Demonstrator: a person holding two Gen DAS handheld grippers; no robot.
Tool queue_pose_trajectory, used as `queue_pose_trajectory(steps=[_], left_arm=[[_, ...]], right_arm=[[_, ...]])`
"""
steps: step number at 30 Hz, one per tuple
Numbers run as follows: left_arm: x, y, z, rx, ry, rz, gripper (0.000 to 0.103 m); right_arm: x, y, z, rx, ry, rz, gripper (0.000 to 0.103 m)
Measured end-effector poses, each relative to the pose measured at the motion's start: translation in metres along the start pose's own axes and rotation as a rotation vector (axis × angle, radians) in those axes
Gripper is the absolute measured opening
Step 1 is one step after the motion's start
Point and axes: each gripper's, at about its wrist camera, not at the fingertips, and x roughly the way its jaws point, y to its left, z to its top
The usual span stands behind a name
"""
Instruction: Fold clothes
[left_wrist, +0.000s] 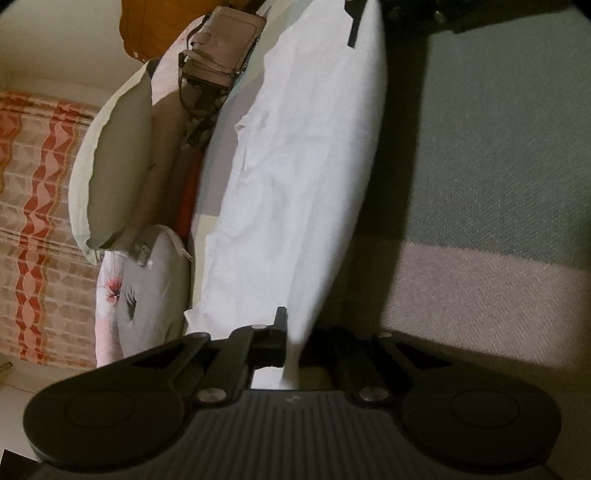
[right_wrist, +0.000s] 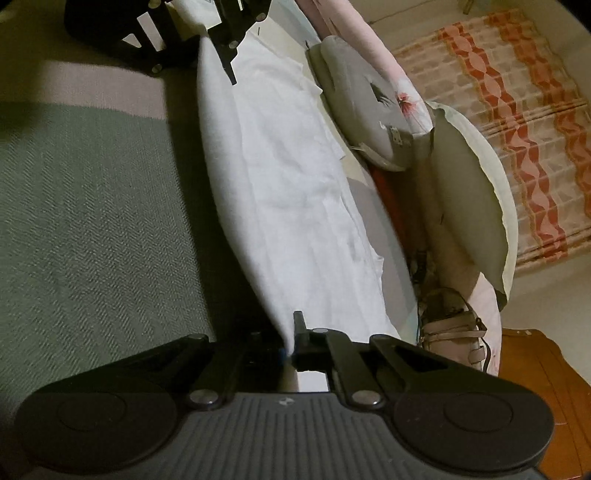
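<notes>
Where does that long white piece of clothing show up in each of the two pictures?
Left wrist view: the white garment runs up the middle, from the left gripper toward the top.
Right wrist view: the white garment runs up the middle, from the right gripper to the other gripper at the top.
Shared landmark: the pale green pillow, left of the garment in one view, right in the other.

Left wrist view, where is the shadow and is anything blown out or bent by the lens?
Left wrist view: white cloth nearly blown out, dark shadow band right of it across the bedspread, edges curve from fisheye. Right wrist view: same bright cloth, shadow left of it, curtain bowed.
</notes>
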Motion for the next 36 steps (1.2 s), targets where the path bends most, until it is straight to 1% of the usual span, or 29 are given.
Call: queue_pose_trajectory(steps=[3,9,12,14,16,17,18,19,20,21,22,23,25,26,28,36], left_arm=[[-0.011,0.003,-0.001,-0.008,0.001,0.002,0.001],[-0.043,-0.001,-0.008,0.017,-0.002,0.021,0.0],[-0.056,-0.004,-0.01,0.015,0.012,0.023,0.0],[-0.061,-0.009,-0.012,0.03,0.025,0.027,0.005],[-0.066,-0.015,-0.014,0.024,0.036,0.023,0.013],[-0.069,-0.018,-0.015,0.014,0.038,0.024,0.013],[-0.072,-0.022,-0.017,0.012,0.041,0.028,0.013],[-0.076,-0.025,-0.018,0.012,0.043,0.033,0.016],[-0.078,-0.029,-0.02,0.026,0.045,0.037,0.027],[-0.079,-0.034,-0.021,0.046,0.045,0.049,0.033],[-0.08,-0.038,-0.024,0.065,0.034,0.076,0.041],[-0.08,-0.038,-0.025,0.067,0.024,0.098,0.043],[-0.076,-0.033,-0.024,0.046,0.023,0.095,0.043],[-0.074,-0.03,-0.023,0.036,0.023,0.093,0.045],[-0.066,-0.027,-0.022,0.043,0.025,0.092,0.047],[-0.036,-0.016,-0.01,0.073,-0.008,0.085,0.047]], right_arm=[[-0.01,-0.006,0.0,0.011,-0.001,-0.002,0.006],[-0.043,-0.009,-0.002,0.033,-0.01,0.014,0.005],[-0.057,-0.006,-0.006,0.029,-0.013,0.005,0.005],[-0.061,0.0,-0.008,0.019,-0.005,0.005,0.005],[-0.065,0.008,-0.011,0.009,0.005,0.007,0.011],[-0.067,0.013,-0.013,-0.001,0.007,0.006,0.013],[-0.069,0.019,-0.015,-0.014,0.008,0.004,0.022],[-0.072,0.024,-0.017,-0.029,0.006,-0.005,0.038],[-0.075,0.03,-0.019,-0.046,0.001,-0.017,0.046],[-0.077,0.036,-0.021,-0.064,-0.001,-0.028,0.057],[-0.078,0.04,-0.023,-0.082,-0.003,-0.038,0.057],[-0.078,0.043,-0.024,-0.092,-0.004,-0.045,0.057],[-0.076,0.042,-0.025,-0.091,-0.004,-0.051,0.057],[-0.073,0.04,-0.025,-0.078,-0.002,-0.049,0.057],[-0.066,0.034,-0.025,-0.058,0.005,-0.053,0.058],[-0.036,0.022,-0.013,-0.043,-0.01,-0.071,0.059]])
